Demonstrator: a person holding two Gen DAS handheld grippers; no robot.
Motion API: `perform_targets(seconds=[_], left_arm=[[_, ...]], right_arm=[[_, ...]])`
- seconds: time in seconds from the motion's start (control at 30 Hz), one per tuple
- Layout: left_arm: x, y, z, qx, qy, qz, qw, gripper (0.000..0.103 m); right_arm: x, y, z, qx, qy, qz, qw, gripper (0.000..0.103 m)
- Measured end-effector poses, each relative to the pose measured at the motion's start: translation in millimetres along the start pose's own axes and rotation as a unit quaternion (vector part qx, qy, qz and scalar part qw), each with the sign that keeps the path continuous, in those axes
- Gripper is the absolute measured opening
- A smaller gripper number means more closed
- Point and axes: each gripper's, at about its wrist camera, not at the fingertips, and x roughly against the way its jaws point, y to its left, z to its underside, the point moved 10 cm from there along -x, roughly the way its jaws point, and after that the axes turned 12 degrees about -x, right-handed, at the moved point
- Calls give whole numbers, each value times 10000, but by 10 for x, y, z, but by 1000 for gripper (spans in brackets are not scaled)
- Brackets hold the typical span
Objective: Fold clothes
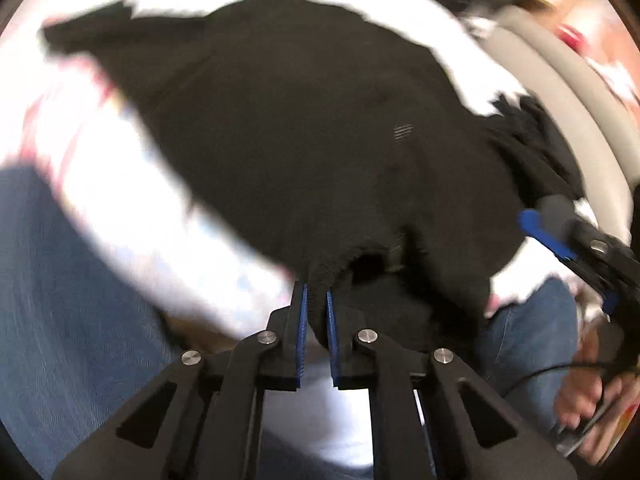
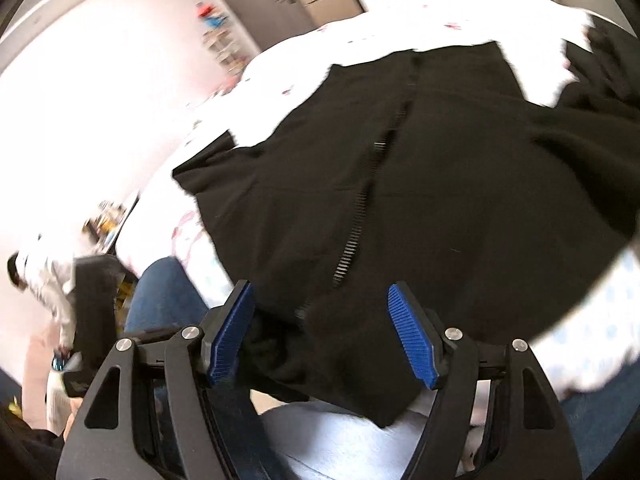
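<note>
On white patterned bedsheet: left gripper pinching black zip-up fleece jacket's near hem, right gripper gaping, straddling hem.

A white bedsheet with small pink prints covers the bed. At eleven o'clock stands a pale pink wall; at twelve, grey cabinet doors. Bright light washes everything out.

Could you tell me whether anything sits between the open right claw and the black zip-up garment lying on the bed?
Nothing visible does. The right claw stands open with the black zip-up garment directly below it, its hem between the blue pads though not pinched. The left claw is already shut on another edge.
</note>
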Motion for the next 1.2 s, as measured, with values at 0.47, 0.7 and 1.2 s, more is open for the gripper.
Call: perform_targets(seconds=[0.47, 0.7, 1.2], left_arm=[[91, -119, -108, -118, -262, 321, 9991, 8], [-253, 109, -108, 316, 310, 342, 9984, 51], [-108, -325, -139, -510, -65, 369, 9980, 12]], right_arm=[[-361, -18, 285, -156, 560, 140, 9982, 71], [-438, -124, 492, 91, 859, 451, 9952, 70], [-133, -231, 165, -434, -114, 135, 9989, 70]])
